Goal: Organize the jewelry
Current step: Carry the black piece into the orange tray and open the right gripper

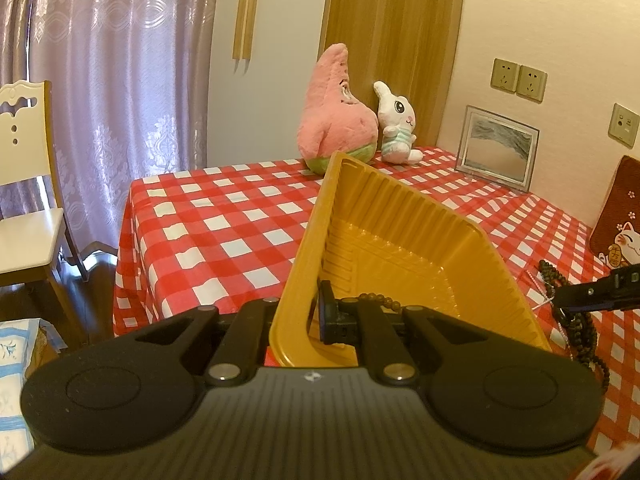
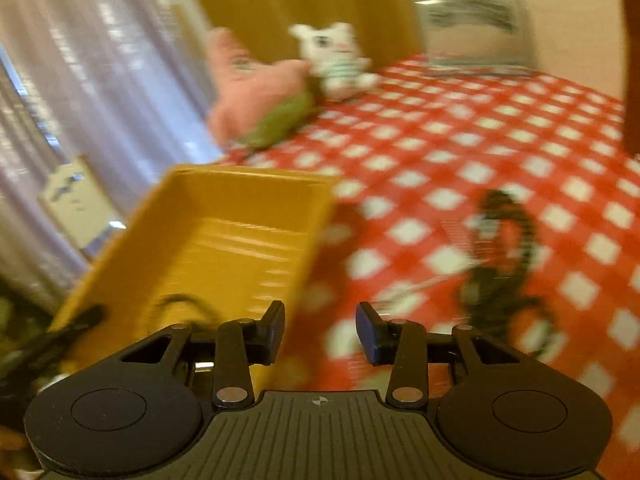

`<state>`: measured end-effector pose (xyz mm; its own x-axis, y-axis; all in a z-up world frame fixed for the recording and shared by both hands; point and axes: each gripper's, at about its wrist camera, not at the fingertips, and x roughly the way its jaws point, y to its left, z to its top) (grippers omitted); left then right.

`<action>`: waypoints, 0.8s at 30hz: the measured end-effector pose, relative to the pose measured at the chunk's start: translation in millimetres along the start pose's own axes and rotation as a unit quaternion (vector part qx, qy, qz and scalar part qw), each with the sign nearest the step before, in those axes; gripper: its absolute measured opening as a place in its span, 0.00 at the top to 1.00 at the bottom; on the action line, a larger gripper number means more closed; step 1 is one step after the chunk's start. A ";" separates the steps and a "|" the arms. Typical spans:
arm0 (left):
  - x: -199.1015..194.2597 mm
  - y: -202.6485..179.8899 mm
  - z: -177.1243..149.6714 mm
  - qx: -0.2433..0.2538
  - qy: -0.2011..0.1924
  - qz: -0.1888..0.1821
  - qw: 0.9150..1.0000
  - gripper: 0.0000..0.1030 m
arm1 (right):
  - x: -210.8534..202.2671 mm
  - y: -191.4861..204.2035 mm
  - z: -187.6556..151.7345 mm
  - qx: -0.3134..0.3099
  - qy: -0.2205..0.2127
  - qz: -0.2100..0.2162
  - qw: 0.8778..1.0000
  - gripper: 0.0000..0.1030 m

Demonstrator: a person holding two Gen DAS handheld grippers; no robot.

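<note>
The left gripper (image 1: 298, 322) clamped the near rim of a yellow plastic tray (image 1: 404, 236), holding it tilted above a table (image 1: 224, 216) spread with a red-and-white checked cloth. One finger sat outside the tray wall and the other inside, the jaws drawn tight on the rim. A short run of brown beads (image 1: 380, 299) lay inside the tray near that inner finger — apparently one piece of jewelry already collected.

The right gripper (image 2: 320, 330) hovered empty just beside the tray (image 2: 224, 236), its jaws parted with only the cloth showing between them (its own view was badly blurred). In the left view its fingertips (image 1: 576, 295) reached in from the right edge over the remaining pieces.

Those pieces — a long strand of dark prayer beads (image 1: 588, 332) and a thin pale chain or cord (image 1: 538, 286) beside it — lay loose on the cloth to the right of the tray, apart from it. In the right view the dark strand (image 2: 500, 264) showed only as a smear ahead of the open jaws.

By the look of things the sorting was partly done: one beaded item in the tray, at least two left on the table. A pink plush star (image 1: 336, 112), a white plush rabbit (image 1: 398, 124) and a framed picture (image 1: 496, 148) stood at the far edge.
</note>
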<state>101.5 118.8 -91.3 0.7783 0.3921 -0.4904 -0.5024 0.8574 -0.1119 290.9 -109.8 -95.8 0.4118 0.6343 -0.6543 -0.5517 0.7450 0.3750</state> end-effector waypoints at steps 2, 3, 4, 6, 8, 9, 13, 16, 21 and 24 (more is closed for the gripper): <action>0.8 0.0 -0.1 0.001 0.000 0.001 1.000 0.94 | 6.3 -14.6 6.3 -0.020 0.003 -0.026 0.999 0.62; 1.4 0.2 -0.3 0.001 0.001 0.001 1.000 0.94 | 9.5 -19.6 9.7 -0.030 0.005 -0.035 0.999 0.63; 1.9 0.4 -0.4 0.001 0.002 0.001 1.000 0.94 | 13.5 -24.0 12.6 -0.038 0.007 -0.040 0.998 0.66; 2.2 -0.1 -0.8 0.002 0.002 0.002 1.000 0.93 | 22.3 -31.2 17.4 -0.045 0.012 -0.042 0.998 0.70; 2.3 -0.2 -1.0 0.002 0.002 0.003 1.000 0.93 | 32.0 -35.4 21.3 -0.050 0.017 -0.042 0.998 0.71; 2.4 -0.3 -0.8 0.002 0.002 0.002 1.000 0.93 | 36.8 -35.3 23.6 -0.055 0.016 -0.042 0.997 0.71; 2.6 -0.3 -1.2 0.002 0.003 0.003 1.000 0.93 | 56.4 -32.4 28.1 -0.077 0.026 -0.034 0.996 0.75; 2.7 -0.3 -1.3 0.002 0.003 0.003 1.000 0.93 | 67.8 -30.6 28.1 -0.092 0.031 -0.031 0.995 0.77; 2.6 -0.3 -1.2 0.002 0.003 0.003 1.000 0.93 | 74.7 -31.3 21.7 -0.103 0.048 -0.028 0.993 0.77; 2.6 -0.3 -1.1 0.002 0.003 0.003 1.000 0.93 | 72.7 -29.6 12.8 -0.118 0.050 -0.028 0.991 0.77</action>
<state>103.3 119.2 -93.4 0.7728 0.3950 -0.4967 -0.5057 0.8562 -0.1059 346.5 -83.1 -146.1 0.3799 0.5608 -0.7356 -0.6887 0.7024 0.1799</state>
